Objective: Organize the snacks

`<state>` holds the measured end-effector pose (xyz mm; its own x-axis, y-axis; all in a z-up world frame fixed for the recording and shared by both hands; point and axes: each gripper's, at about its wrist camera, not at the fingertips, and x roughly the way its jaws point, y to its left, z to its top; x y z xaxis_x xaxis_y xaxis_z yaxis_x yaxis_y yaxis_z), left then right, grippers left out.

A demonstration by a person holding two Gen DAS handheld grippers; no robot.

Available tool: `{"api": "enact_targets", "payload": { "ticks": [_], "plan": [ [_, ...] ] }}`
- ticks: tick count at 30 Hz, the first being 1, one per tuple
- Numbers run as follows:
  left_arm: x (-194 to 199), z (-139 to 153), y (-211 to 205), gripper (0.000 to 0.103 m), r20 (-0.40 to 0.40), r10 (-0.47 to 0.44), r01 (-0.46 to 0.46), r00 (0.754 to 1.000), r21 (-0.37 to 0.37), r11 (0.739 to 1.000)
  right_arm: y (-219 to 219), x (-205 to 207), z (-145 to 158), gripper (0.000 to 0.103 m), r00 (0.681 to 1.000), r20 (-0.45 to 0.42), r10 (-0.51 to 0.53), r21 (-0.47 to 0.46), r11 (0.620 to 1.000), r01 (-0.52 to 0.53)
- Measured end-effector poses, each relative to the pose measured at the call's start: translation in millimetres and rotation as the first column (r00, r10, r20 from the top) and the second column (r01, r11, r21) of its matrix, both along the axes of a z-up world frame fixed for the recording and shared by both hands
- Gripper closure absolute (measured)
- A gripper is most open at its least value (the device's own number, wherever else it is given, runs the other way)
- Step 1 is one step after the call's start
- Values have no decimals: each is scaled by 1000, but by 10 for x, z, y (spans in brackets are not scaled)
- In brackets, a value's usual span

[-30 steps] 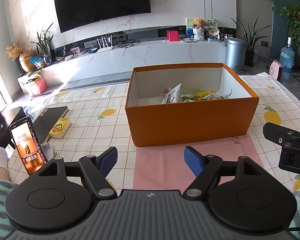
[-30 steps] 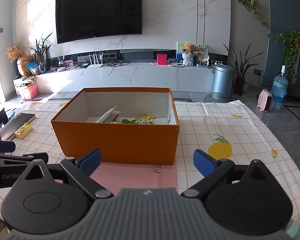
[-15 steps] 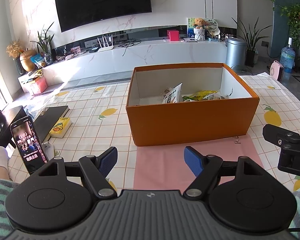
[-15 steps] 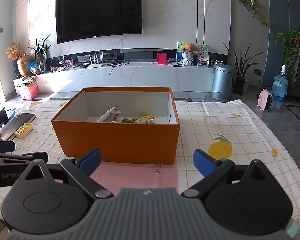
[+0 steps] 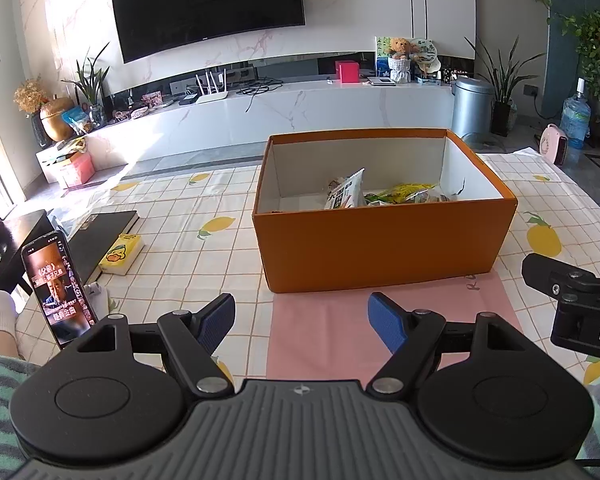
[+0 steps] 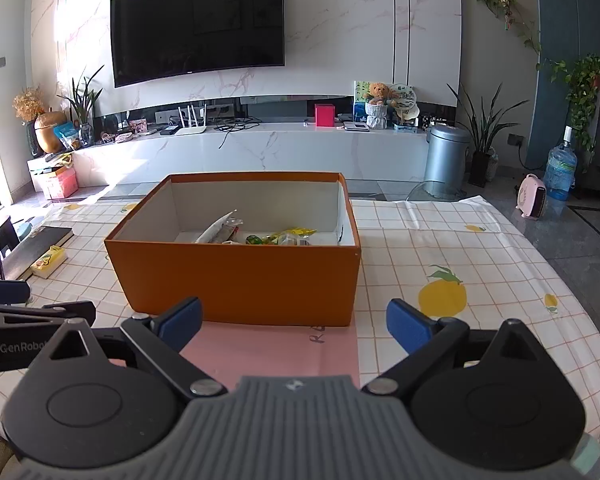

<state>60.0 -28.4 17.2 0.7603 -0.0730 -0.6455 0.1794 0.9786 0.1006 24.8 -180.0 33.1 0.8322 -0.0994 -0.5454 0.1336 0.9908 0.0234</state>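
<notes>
An open orange box [image 5: 380,240] [image 6: 236,276] stands on the checked tablecloth, partly on a pink mat [image 5: 340,332]. Inside it lie a white snack bag [image 5: 346,190] [image 6: 216,230] and yellow-green packets [image 5: 400,192] [image 6: 288,236]. My left gripper [image 5: 302,322] is open and empty, above the mat in front of the box. My right gripper [image 6: 294,322] is open and empty, also in front of the box. Each gripper shows at the edge of the other's view.
A phone [image 5: 56,288] stands propped at the near left. A black book [image 5: 100,236] and a yellow packet [image 5: 122,254] lie left of the box. A TV bench, bin and plants stand beyond the table's far edge.
</notes>
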Motion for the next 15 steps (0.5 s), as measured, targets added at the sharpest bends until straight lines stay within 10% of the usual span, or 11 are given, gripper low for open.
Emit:
{"api": "enact_targets", "payload": {
  "ticks": [15],
  "plan": [
    [-20, 34, 2, 14, 15, -6, 6, 1000, -21, 1000, -14, 71, -93, 7, 999, -51, 13, 39, 999, -11]
  ]
}}
